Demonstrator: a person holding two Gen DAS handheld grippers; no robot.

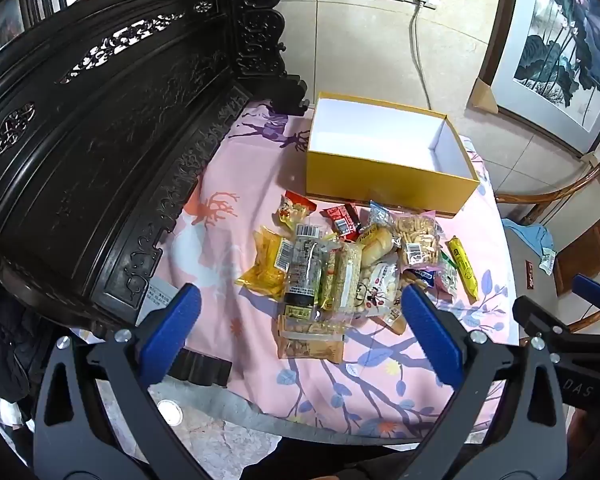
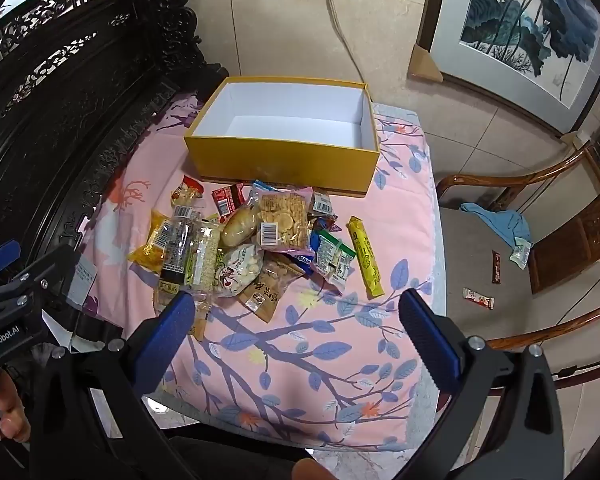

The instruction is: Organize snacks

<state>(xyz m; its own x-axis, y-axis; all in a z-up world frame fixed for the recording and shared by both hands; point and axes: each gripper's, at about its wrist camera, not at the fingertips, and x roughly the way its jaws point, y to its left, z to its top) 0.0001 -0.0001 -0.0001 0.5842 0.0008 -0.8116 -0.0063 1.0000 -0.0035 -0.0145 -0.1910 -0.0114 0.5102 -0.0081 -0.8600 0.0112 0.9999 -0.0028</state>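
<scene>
both grippers' jaws released above mixed snack packets (image 2: 256,240) before empty yellow box (image 2: 284,156).

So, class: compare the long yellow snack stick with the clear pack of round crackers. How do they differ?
The yellow stick is narrow, opaque and lies alone on the pink cloth; the cracker pack is broad, see-through and sits in the pile, overlapping other packets. Both are sealed and lie outside the yellow box.

Snack pile (image 2: 256,240) on cloth (image 2: 320,344), box (image 2: 284,160) behind — touching its wall
</scene>
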